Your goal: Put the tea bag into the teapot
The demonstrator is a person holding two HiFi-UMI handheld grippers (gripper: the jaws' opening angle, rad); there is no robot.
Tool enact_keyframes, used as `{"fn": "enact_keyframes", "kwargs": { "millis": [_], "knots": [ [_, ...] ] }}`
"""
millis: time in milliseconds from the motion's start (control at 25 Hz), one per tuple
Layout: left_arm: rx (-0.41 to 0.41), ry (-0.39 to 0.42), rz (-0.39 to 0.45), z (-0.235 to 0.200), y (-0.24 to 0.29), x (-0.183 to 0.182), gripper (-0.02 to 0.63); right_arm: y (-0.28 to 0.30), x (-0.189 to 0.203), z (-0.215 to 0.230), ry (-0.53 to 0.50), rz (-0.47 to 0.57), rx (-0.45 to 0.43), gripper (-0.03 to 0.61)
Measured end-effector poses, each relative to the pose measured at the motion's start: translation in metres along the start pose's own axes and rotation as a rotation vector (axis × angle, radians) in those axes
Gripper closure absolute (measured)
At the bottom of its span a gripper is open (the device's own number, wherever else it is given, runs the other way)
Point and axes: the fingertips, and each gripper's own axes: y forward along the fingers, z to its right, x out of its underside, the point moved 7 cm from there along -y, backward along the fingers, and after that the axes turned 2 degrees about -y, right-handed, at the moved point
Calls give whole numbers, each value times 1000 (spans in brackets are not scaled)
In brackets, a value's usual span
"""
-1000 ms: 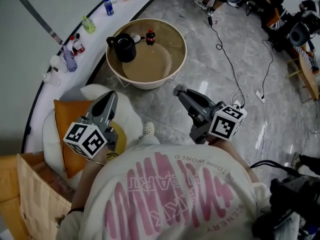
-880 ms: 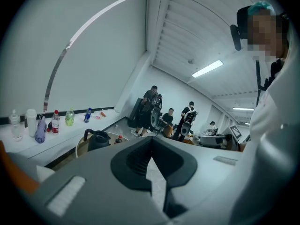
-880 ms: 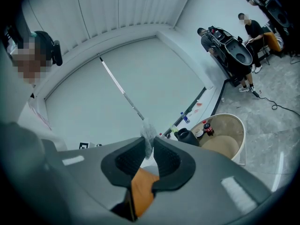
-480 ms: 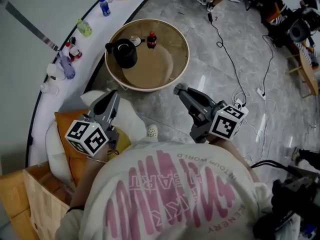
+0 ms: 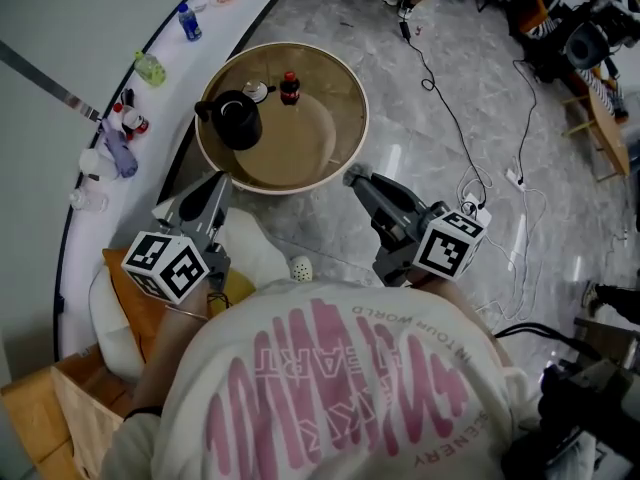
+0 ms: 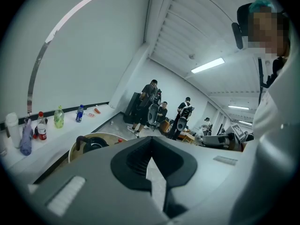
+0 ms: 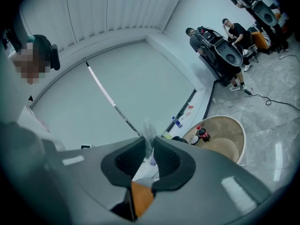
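Observation:
A black teapot stands without its lid on the left of a round tan table. Its lid and a small cola bottle stand just behind it. My right gripper hovers off the table's near right rim, shut on a thin pale tea bag that sticks up between the jaw tips. My left gripper is near the table's left front rim, its jaws closed on nothing. In the left gripper view the teapot shows beyond the jaws.
A curved white ledge with several bottles runs along the wall left of the table. A white seat with an orange cushion and a cardboard box lie below my left arm. Cables cross the marble floor; people and equipment are at far right.
Both grippers have moved forward toward the round table, which now lies closer to their tips. Neither gripper's jaws have changed, and the tea bag stays in the right one.

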Motion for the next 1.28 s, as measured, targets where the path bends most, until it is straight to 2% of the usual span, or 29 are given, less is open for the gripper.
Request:
{"fn": "enact_keyframes", "kwargs": {
  "millis": [480, 960, 1280],
  "knots": [
    [9, -5, -19, -11, 22, -5, 598, 16, -6, 10, 8, 2, 10, 520],
    [0, -7, 14, -32, 18, -20, 598, 30, -9, 14, -7, -13, 32, 520],
    [-18, -31, 17, -37, 9, -14, 598, 38, -4, 4, -46, -82, 12, 520]
  ]
}}
